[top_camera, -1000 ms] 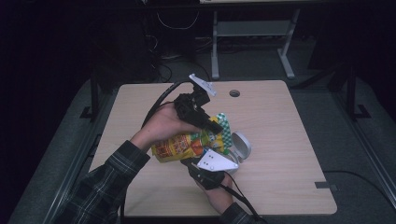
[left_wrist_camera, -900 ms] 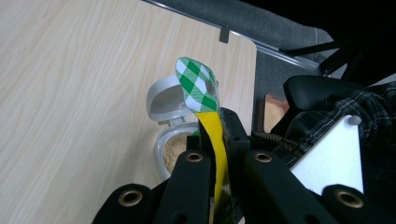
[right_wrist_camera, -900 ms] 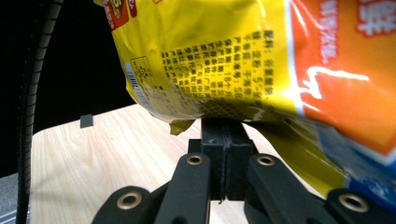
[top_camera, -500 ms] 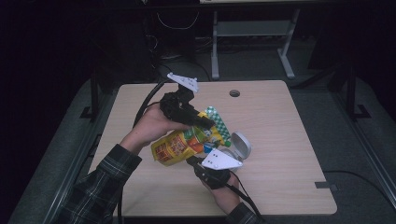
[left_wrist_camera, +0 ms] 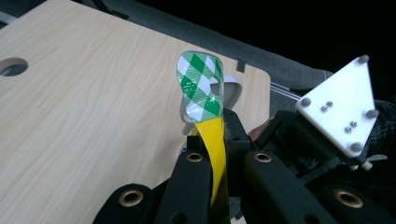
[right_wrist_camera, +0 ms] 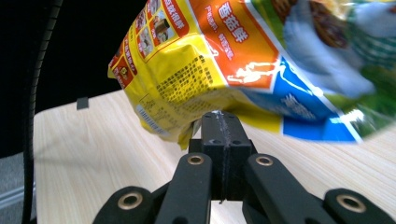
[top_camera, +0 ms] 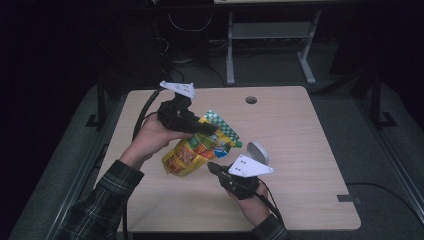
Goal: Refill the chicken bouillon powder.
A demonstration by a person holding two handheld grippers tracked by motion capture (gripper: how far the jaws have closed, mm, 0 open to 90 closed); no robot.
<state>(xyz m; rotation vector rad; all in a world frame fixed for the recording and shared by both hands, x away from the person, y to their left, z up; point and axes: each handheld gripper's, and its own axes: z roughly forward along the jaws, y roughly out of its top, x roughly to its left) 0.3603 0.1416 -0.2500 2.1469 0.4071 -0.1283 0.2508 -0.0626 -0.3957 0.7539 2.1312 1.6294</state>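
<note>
Snack bag [top_camera: 197, 150] held up off the table [top_camera: 310, 130] between both grippers, tilted, yellow/orange print w/ green-white check top. L gripper [top_camera: 212, 131]: jaws closed on bag's upper edge; in the left gripper view a thin yellow strip is seen pinched between the jaw tips, check flap [left_wrist_camera: 201, 88] standing up just beyond them. R gripper [top_camera: 211, 166]: jaws pressed together on bag's lower edge; in the right gripper view the bag is seen hanging directly above and ahead of the tips, yellow corner caught at them. White round object [top_camera: 258, 151] noted on tabletop just beyond R gripper, partly hidden; apart from bag, exact type can't be told
</note>
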